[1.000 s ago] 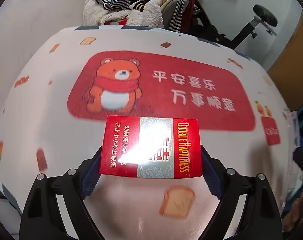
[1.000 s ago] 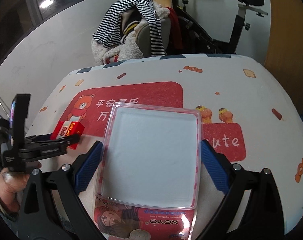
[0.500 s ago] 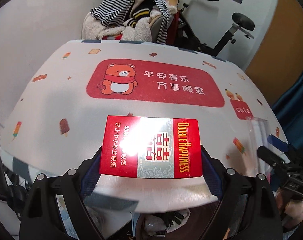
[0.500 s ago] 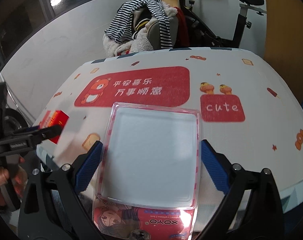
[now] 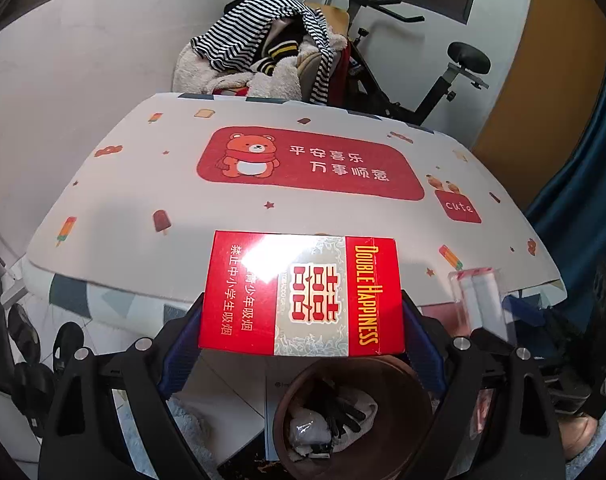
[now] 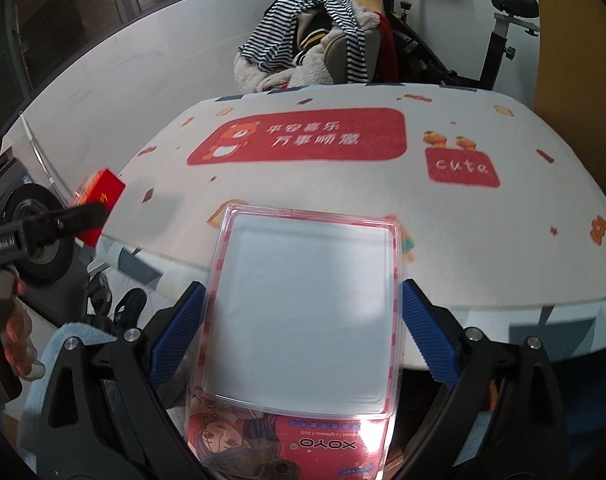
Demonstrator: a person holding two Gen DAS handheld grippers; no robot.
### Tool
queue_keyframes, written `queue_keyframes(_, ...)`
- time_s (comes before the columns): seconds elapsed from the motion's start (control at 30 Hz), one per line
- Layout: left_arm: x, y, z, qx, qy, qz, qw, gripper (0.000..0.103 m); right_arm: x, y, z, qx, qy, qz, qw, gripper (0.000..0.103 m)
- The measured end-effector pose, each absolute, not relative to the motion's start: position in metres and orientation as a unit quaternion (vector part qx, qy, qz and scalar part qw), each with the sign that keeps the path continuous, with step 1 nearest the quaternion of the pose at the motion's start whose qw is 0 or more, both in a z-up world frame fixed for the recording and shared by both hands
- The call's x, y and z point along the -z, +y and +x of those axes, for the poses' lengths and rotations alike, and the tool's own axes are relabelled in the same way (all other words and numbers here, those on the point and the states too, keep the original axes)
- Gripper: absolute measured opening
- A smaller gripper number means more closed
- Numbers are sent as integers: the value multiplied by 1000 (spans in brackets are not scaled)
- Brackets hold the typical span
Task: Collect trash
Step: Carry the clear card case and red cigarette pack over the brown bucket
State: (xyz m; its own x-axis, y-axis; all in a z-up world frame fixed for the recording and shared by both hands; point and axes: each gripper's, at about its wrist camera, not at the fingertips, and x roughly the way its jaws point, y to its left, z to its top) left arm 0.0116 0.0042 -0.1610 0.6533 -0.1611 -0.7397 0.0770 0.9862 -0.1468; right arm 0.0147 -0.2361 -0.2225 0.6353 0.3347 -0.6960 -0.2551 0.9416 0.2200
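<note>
My left gripper (image 5: 301,320) is shut on a red cigarette pack (image 5: 303,292) marked Double Happiness, gripped across its width by the blue pads. It hangs off the table's near edge, above a brown bin (image 5: 351,412) holding crumpled trash. My right gripper (image 6: 303,332) is shut on a clear plastic blister package (image 6: 303,320) with a pink printed card at its near end. In the right wrist view the red pack (image 6: 101,196) and the left gripper's finger (image 6: 79,216) show at the left. In the left wrist view the blister package (image 5: 479,300) appears at the right.
The table (image 5: 183,208) wears a white cloth with a red bear panel. Behind it a chair piled with striped clothes (image 5: 271,56) and an exercise bike (image 5: 455,76). Shoes (image 6: 119,308) and a wheel (image 6: 35,236) lie on the floor at left. A hand (image 6: 11,344) grips the left handle.
Both grippers have pulled back from over the table to beyond its near edge, each keeping its item. The brown bin has come into sight under the cigarette pack.
</note>
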Motion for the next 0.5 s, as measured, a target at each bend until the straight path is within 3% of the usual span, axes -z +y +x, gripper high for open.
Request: queue_keyframes(0.5,171,23,-34,47,406,-70,910,86,249,-204,-29,-201,418,39,885,94)
